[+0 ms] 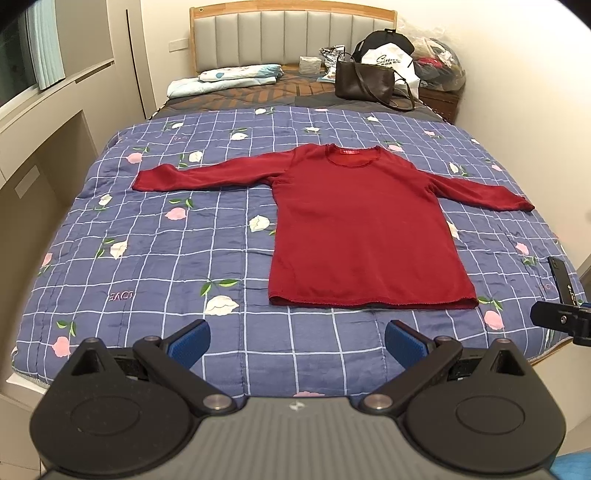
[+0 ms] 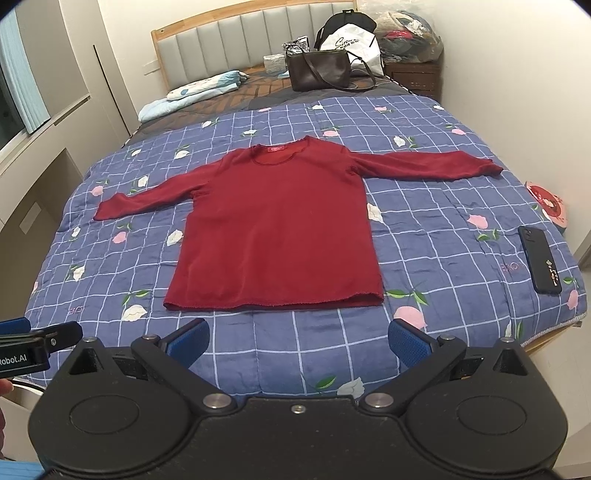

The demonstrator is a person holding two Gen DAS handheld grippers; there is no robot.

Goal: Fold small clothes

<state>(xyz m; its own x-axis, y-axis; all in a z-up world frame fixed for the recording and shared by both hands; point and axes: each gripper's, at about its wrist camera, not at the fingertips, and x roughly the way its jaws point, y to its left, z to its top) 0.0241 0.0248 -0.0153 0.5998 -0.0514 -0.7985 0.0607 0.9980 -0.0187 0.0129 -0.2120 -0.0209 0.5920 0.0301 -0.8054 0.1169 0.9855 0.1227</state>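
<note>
A red shirt (image 1: 365,229) lies flat on the bed's quilt (image 1: 147,258), sleeves out (neckline toward the headboard). Left tool (image 1: 297,341) and right tool (image 2: 297,341) hover near its hem, both spread, holding nothing.

A big bed (image 1: 55,295) has a blue quilt (image 1: 147,240) with white lines and little flowers. A dark phone (image 2: 539,260) lies flat near the quilt's right edge. A brown bag (image 1: 364,79) sits up by the grey headboard (image 1: 288,33). Beside the bag stands a white bag (image 1: 391,61). A folded light blue blanket (image 1: 225,77) lies at the top left.
</note>
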